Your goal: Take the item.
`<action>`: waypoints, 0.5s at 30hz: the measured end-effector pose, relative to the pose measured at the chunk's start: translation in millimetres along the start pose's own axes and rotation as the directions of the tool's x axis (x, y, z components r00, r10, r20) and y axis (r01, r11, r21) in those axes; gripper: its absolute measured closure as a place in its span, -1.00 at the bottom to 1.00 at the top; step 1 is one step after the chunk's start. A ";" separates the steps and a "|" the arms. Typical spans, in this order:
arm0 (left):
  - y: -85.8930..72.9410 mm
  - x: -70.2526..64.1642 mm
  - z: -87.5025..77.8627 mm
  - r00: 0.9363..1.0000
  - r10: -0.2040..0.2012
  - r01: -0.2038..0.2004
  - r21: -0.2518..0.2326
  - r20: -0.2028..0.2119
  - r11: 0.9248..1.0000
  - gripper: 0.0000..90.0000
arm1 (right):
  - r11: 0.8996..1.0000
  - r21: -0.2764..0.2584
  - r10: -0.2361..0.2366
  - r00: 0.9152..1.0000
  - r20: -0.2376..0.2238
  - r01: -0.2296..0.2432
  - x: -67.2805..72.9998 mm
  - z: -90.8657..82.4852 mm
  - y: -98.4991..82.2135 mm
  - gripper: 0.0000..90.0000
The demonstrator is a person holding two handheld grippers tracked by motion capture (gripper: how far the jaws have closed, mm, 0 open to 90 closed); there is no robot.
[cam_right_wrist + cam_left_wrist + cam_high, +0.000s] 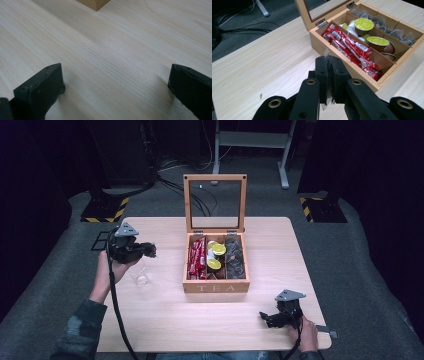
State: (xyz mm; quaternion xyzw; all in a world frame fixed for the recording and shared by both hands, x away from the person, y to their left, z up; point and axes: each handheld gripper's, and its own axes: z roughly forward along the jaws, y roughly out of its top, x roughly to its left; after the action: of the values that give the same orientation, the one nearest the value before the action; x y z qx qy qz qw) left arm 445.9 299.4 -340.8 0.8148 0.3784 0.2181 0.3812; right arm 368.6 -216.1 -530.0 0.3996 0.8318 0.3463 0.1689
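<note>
A wooden tea box [215,287] marked TEA stands mid-table with its glass lid [215,202] upright. It holds red sachets [352,47] in the left section, capsules with yellow-green lids [363,24] in the middle and dark tea bags in clear wrappers [393,31] on the right. My left gripper [150,250] hovers left of the box, its tips pointing toward it. In the left gripper view its jaws [330,62] are shut on a thin clear wrapper with dark contents [327,53]. My right gripper [265,317] rests low near the table's front right, open [115,82] over bare wood.
A small clear object [141,279] lies on the table [165,320] just below the left gripper; I cannot tell what it is. A corner of the box [93,3] shows far ahead of the right gripper. Dark floor and cables surround the table.
</note>
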 end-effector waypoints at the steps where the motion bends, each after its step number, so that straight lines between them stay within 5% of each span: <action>1: -1.1 0.8 -0.4 1.000 -0.003 0.003 0.000 -0.001 1.000 0.88 | 1.000 -0.002 0.001 1.000 0.000 -0.001 0.0 0.1 0.0 -1.00; 15: -21.8 18.4 -9.0 0.998 -0.051 0.052 0.011 -0.030 0.999 0.88 | 1.000 0.001 0.000 1.000 -0.001 0.000 0.0 -0.1 0.0 -1.00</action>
State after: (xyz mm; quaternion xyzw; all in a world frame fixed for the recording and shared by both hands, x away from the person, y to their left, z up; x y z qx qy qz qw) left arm 441.6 327.2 -351.2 0.8037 0.4063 0.2181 0.3760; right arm 368.6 -216.1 -529.9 0.3994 0.8322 0.3458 0.1684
